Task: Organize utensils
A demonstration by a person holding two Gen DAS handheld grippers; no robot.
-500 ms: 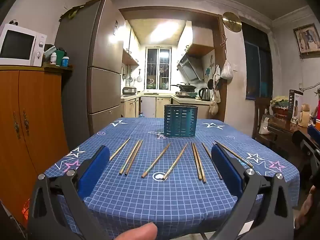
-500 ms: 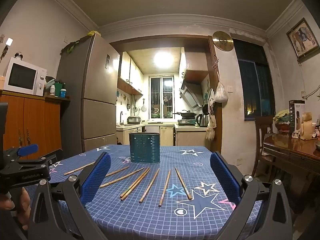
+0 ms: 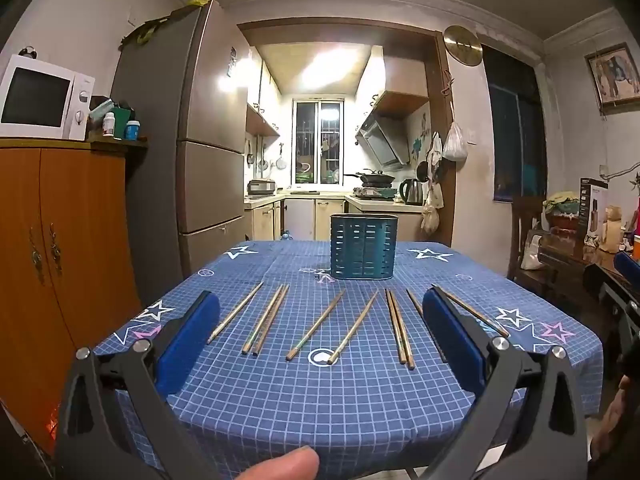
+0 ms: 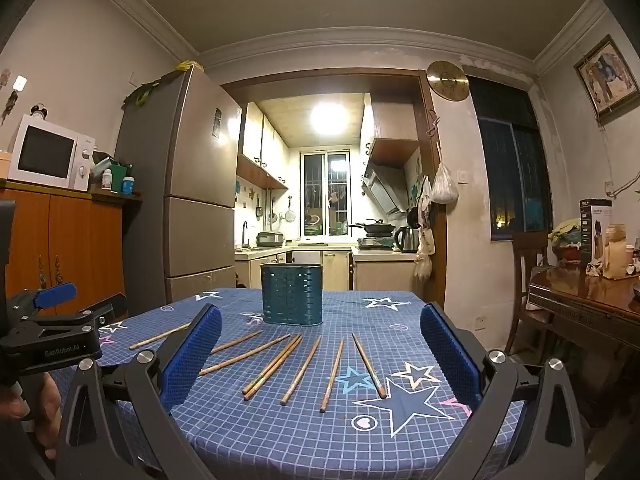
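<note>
Several wooden chopsticks (image 3: 314,326) lie spread in a row on the blue star-patterned tablecloth (image 3: 320,400); they also show in the right wrist view (image 4: 300,364). A teal perforated utensil holder (image 3: 363,246) stands upright behind them, seen too in the right wrist view (image 4: 291,293). My left gripper (image 3: 320,340) is open and empty, held above the table's near edge. My right gripper (image 4: 320,354) is open and empty, low over the table's near right side. The left gripper's body shows at the left of the right wrist view (image 4: 48,344).
A wooden cabinet (image 3: 60,260) with a microwave (image 3: 42,98) stands left of the table, beside a fridge (image 3: 192,140). A dark wooden side table (image 4: 588,304) with boxes and a chair (image 4: 528,280) stand to the right. The kitchen lies behind.
Both views are almost the same as before. The chopsticks and holder have not moved.
</note>
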